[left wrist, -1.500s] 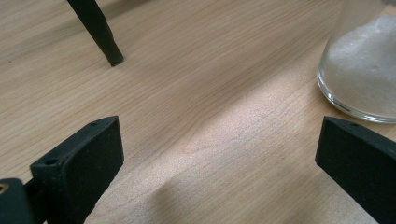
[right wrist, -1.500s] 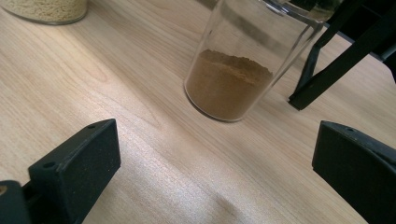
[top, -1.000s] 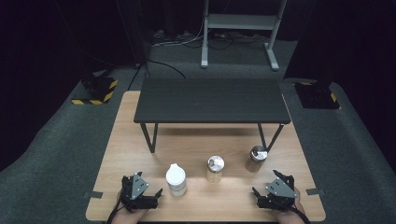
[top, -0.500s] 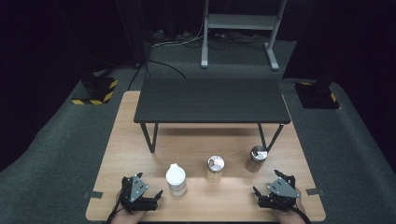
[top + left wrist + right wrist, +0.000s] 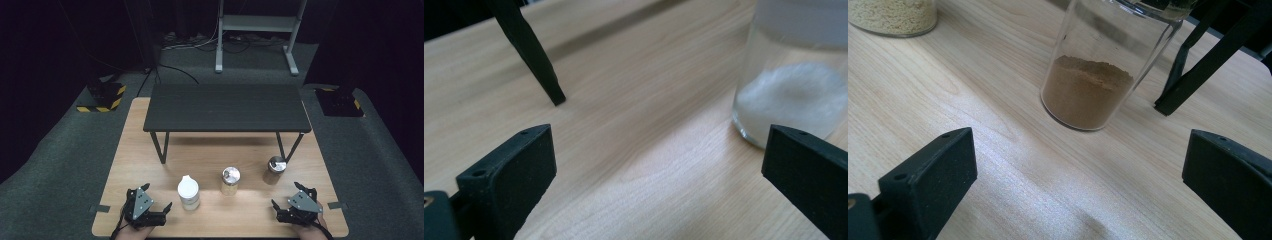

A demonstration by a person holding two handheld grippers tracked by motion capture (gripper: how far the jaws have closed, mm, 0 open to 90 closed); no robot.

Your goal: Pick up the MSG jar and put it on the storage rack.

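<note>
Nothing moved; both grippers [image 5: 165, 210] [image 5: 278, 210] low, fingers [image 5: 506, 170] spread.

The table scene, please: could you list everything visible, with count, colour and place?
Wooden table: one, light wood, on grey carpet.
Black shelf: one, on the table's far half.
Jar of white powder: one, white lid, front left.
Jar of pale grains: one, metal lid, front middle.
Jar of brown powder: one, metal lid, front right.
Left gripper: black, open, near the white jar.
Right gripper: black, open, front right.
</note>
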